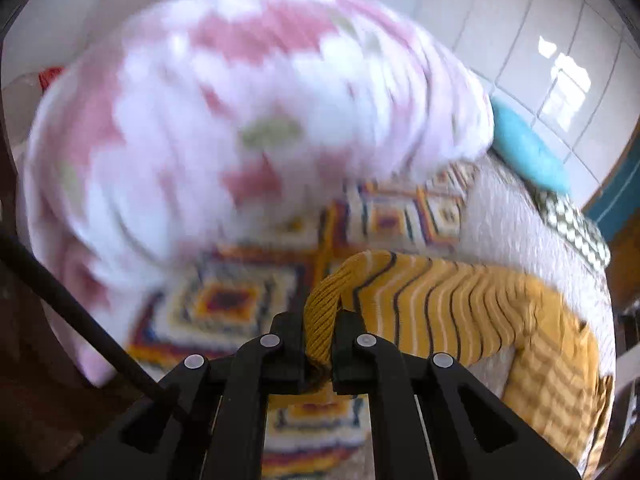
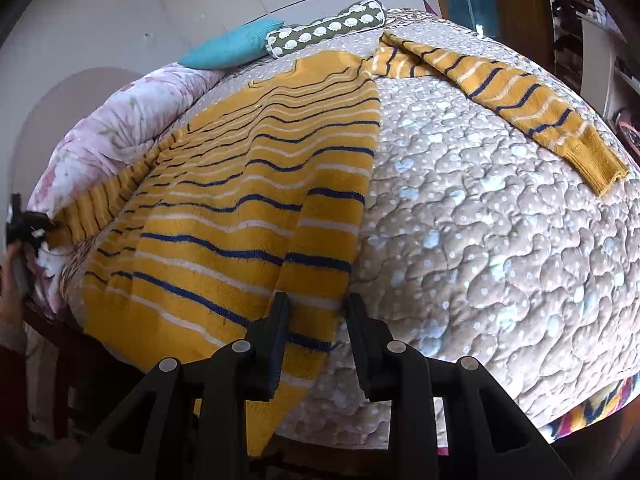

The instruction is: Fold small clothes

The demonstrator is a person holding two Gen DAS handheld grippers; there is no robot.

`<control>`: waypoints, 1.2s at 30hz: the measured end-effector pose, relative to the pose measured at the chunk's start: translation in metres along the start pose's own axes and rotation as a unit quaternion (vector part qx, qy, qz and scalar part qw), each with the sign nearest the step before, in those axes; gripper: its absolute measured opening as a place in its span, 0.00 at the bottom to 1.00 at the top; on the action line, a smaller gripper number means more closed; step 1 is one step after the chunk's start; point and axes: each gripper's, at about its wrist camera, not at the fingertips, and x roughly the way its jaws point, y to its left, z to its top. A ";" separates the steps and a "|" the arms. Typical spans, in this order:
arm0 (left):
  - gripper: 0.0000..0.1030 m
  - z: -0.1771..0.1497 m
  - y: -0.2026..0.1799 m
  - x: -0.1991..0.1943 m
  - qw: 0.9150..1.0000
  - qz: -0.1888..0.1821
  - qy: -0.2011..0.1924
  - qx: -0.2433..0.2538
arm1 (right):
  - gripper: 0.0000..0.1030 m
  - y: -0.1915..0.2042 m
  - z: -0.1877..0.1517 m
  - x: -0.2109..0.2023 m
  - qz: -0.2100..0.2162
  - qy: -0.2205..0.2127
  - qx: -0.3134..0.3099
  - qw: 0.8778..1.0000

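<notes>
A yellow sweater (image 2: 256,184) with navy and white stripes lies spread on a quilted beige bedcover (image 2: 480,240). Its right sleeve (image 2: 520,96) stretches out toward the far right. My left gripper (image 1: 318,324) is shut on the ribbed cuff (image 1: 320,312) of the left sleeve and holds it up off the bed; the sleeve (image 1: 460,304) trails to the right. That gripper also shows small at the left edge of the right wrist view (image 2: 28,224). My right gripper (image 2: 316,304) is open, its fingers over the sweater's near hem edge, holding nothing.
A pink and white floral blanket (image 1: 240,120) is bunched at the bed's left side, close to the left gripper. A turquoise cushion (image 2: 236,48) and a green patterned bolster (image 2: 328,32) lie at the far end. A colourful patterned cover (image 1: 224,300) shows beneath. White tiled wall behind.
</notes>
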 end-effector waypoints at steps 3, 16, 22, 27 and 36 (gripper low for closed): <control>0.07 0.021 -0.020 -0.007 1.000 0.012 -0.016 0.023 | 0.31 -0.001 0.002 0.002 0.001 -0.002 0.006 1.000; 0.07 -0.053 -0.280 -0.026 0.966 -0.180 0.081 0.169 | 0.31 -0.005 -0.002 -0.006 0.017 -0.026 0.015 0.999; 0.13 -0.153 -0.433 -0.058 0.900 -0.320 0.139 0.261 | 0.31 -0.016 -0.007 -0.015 0.023 -0.033 0.032 0.999; 0.62 -0.191 -0.441 -0.074 0.880 -0.355 0.151 0.277 | 0.31 -0.033 -0.013 -0.030 0.014 -0.044 0.050 0.998; 0.70 -0.189 -0.315 -0.070 0.922 -0.224 0.075 0.307 | 0.33 -0.028 0.006 -0.029 0.017 -0.052 0.043 0.998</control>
